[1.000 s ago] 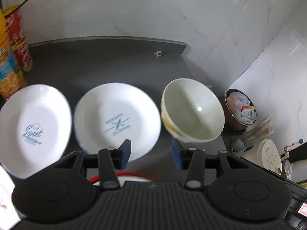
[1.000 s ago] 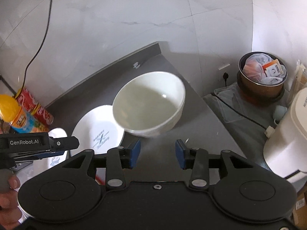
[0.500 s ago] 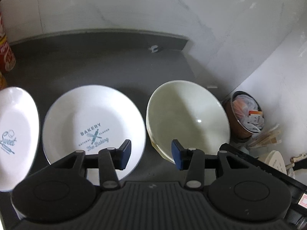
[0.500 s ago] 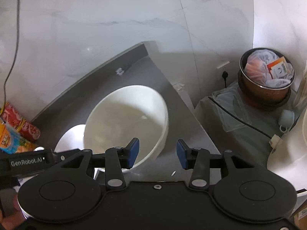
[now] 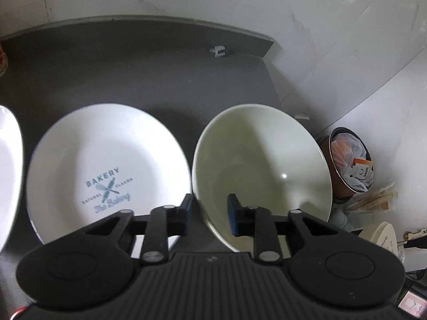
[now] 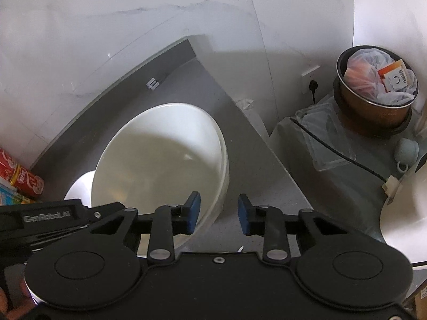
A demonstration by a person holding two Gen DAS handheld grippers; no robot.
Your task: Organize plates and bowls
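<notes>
Two open hand-held grippers flank the bowl: left straddling its near-left rim, right empty at its near-right edge.

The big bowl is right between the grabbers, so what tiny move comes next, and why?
Probably ease both forward and close on the bowl. The left gripper and the right gripper are open, each straddling its near rim, with one finger inside the bowl and one outside. Nothing is held yet.

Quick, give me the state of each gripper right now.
Left gripper: open, fingers straddling the near rim of the large white ceramic bowl, not clamped.
Right gripper: open, holding nothing, left finger over the same bowl's rim.
</notes>
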